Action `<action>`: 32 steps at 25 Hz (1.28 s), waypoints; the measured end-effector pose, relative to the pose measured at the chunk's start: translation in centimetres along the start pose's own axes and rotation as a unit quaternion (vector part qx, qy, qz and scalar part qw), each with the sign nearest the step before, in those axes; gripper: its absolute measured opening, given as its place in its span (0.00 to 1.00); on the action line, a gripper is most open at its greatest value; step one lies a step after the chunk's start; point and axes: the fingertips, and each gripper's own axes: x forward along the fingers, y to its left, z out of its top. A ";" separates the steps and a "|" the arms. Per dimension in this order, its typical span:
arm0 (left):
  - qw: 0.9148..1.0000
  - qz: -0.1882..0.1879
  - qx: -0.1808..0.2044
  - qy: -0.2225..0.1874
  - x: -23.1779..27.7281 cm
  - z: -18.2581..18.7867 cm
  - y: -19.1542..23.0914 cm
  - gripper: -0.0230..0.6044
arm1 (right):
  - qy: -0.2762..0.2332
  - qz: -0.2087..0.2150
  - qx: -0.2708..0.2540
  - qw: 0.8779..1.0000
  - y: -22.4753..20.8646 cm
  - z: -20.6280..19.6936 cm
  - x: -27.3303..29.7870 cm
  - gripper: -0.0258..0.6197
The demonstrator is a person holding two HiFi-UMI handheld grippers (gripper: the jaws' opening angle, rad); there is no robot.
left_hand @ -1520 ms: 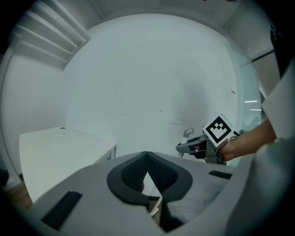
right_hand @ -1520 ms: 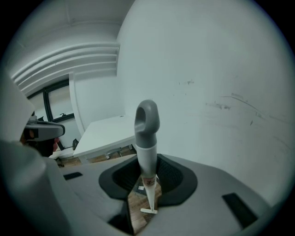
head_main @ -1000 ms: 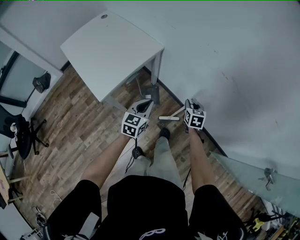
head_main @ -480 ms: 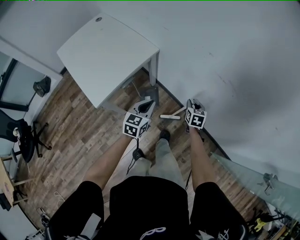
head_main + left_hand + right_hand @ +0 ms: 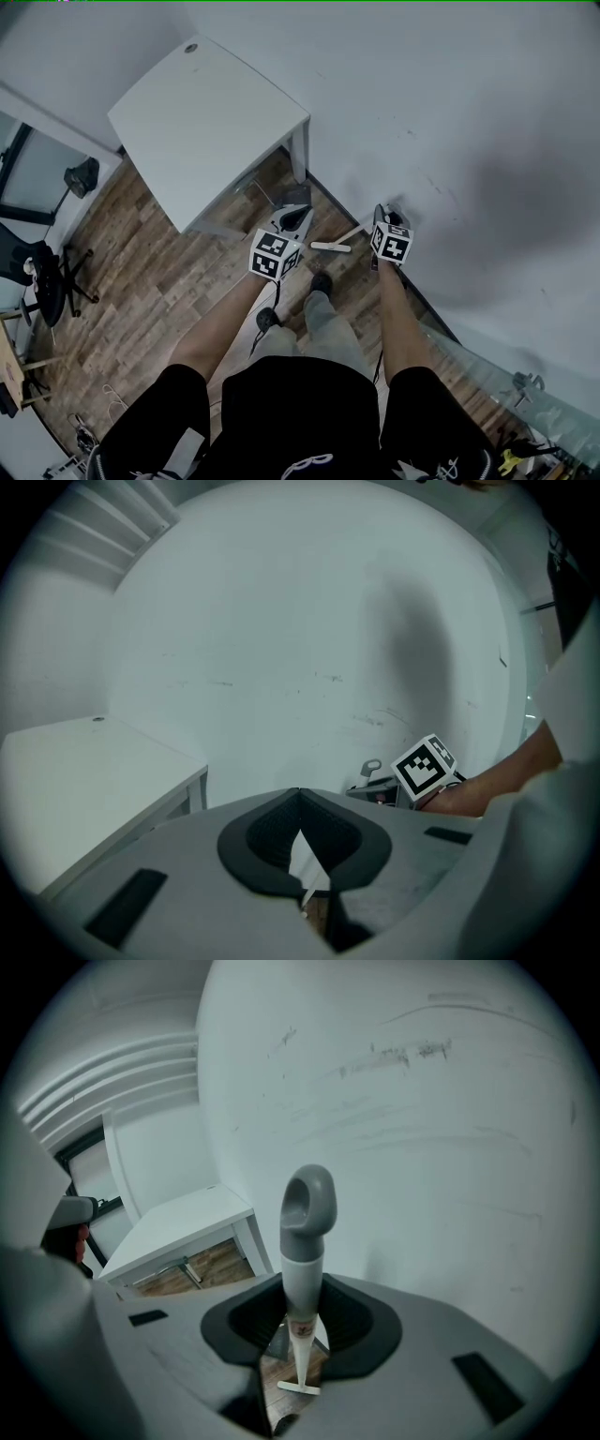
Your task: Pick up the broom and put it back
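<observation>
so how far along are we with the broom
Done: right claw is shut on the broom handle, head hanging below. In hand: broom held close to the white wall. To do: put it back and let go. The left claw is shut, empty.

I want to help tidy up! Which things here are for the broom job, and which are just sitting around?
For the job:
- broom, gripped by the right gripper

Just sitting around:
- white table
- black office chair
- glass panel
- left gripper, shut and holding nothing
</observation>
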 end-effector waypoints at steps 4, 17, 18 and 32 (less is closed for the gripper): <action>1.000 0.006 -0.005 0.001 1.6 0.3 0.4 0.07 | 0.008 0.000 -0.007 1.000 -1.2 0.4 1.5 0.22; 0.999 0.036 -0.022 0.000 4.4 0.7 1.9 0.07 | 0.016 -0.021 -0.007 1.000 -4.0 1.5 4.6 0.22; 0.999 0.037 -0.022 0.000 4.4 0.7 1.9 0.07 | 0.020 -0.021 -0.004 1.000 -4.1 1.3 4.7 0.22; 0.997 0.070 -0.021 -0.016 0.6 0.7 0.4 0.07 | 0.014 -0.003 0.002 1.000 -3.5 -0.1 1.0 0.23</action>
